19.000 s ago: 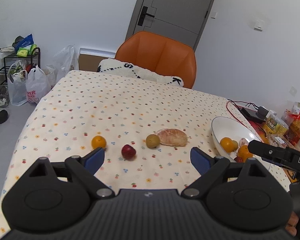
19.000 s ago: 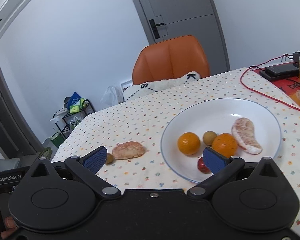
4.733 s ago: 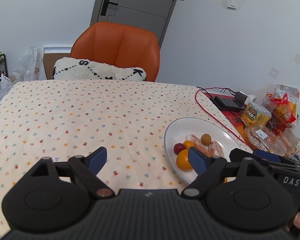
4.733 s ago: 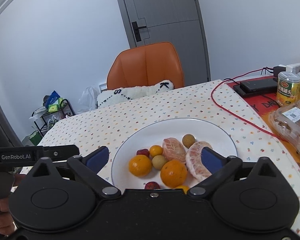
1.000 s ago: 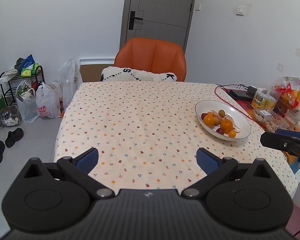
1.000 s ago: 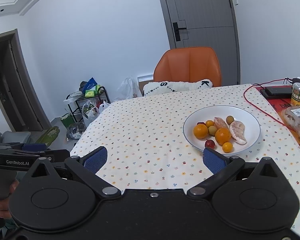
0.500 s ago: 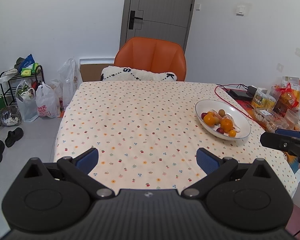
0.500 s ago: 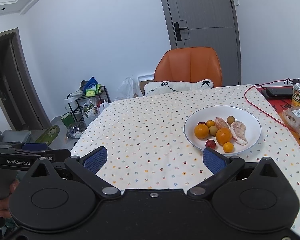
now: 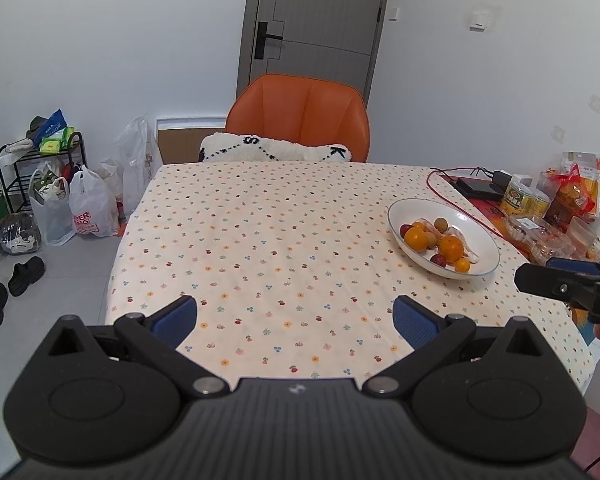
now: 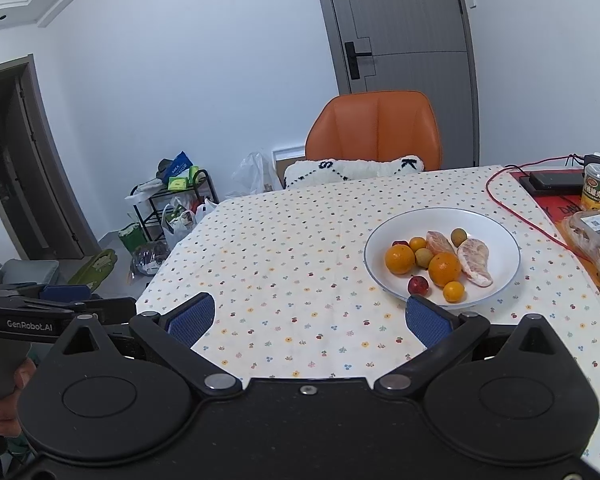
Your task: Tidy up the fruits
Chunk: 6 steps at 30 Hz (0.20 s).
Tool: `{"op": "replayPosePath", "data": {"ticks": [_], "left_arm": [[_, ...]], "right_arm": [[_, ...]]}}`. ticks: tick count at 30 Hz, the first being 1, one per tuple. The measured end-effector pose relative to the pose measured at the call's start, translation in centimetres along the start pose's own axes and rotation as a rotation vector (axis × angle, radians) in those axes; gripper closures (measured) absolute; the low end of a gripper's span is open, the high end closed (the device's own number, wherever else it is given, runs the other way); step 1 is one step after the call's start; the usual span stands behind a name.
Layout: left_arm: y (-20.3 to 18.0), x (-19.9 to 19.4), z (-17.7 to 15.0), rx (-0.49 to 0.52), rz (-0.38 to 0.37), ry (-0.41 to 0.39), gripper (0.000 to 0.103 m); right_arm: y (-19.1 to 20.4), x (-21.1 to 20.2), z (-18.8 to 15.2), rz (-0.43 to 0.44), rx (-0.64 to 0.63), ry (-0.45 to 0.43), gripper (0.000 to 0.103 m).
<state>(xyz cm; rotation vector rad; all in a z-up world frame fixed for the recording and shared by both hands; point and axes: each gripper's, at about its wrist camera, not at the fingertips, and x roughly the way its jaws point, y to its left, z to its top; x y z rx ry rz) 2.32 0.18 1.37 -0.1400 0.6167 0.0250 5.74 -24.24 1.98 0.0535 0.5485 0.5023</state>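
A white plate (image 9: 480,236) (image 10: 500,236) on the right side of the table holds several fruits: oranges (image 10: 399,258), small green-brown fruits, red ones and two peeled citrus pieces (image 10: 475,261). My left gripper (image 9: 296,320) hangs open and empty above the table's front edge, well left of the plate. My right gripper (image 10: 308,318) is also open and empty, held back from the plate near the front edge. In the left wrist view the right gripper (image 9: 564,280) shows at the right edge; in the right wrist view the left gripper (image 10: 56,304) shows at the left.
The table wears a cream dotted cloth (image 9: 280,240). An orange chair (image 9: 300,120) with a white cushion stands at the far side. Cans, snack packs and a red cable (image 9: 536,200) crowd the right edge. Bags and a rack (image 9: 52,200) stand on the floor at left.
Since 19 s ago the loose fruits on the cloth have gone into the plate. Over the last second both grippers have hardly moved.
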Motion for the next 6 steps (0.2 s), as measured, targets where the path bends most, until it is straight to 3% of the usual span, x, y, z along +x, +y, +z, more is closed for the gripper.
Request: {"op": "replayPosePath", "data": {"ticks": [6], "left_arm": [[-0.06, 0.08, 0.02, 0.004, -0.001, 0.000, 0.000]], "right_arm": [[-0.07, 0.14, -0.05, -0.001, 0.000, 0.002, 0.000]]}}
